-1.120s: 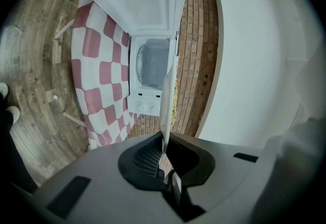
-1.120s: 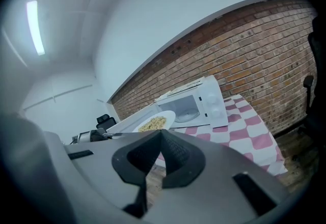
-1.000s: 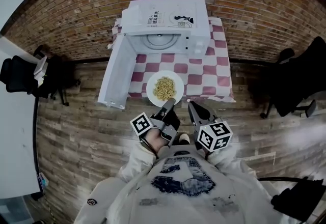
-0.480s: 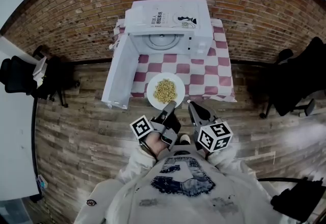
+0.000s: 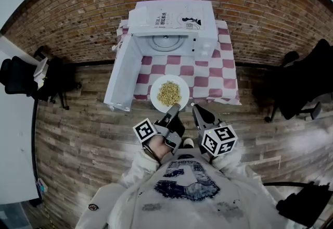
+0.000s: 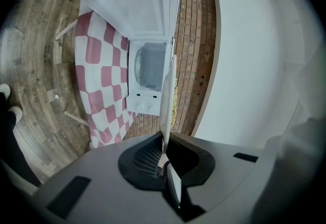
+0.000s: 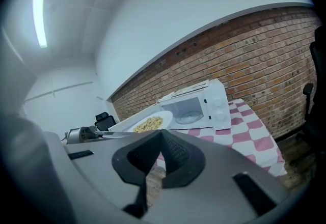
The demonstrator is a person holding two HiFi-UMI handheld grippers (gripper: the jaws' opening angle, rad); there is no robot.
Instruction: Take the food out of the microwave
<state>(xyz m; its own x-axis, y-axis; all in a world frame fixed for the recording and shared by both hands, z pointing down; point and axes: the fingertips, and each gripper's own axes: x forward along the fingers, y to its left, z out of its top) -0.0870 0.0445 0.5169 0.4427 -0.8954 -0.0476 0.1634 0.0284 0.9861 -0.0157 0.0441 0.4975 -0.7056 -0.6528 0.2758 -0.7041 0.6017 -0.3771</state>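
Now left gripper (image 5: 175, 107) clamps plate (image 5: 155, 85) rim, plate level; right gripper (image 5: 195, 109) closed, empty.

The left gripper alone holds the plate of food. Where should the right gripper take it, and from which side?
Probably the bare near rim of the plate, right of the left gripper, coming level from the person's side, one jaw above and one below. The rim is thin and flat; the food is heaped in the middle. The right gripper, shut, must open first.
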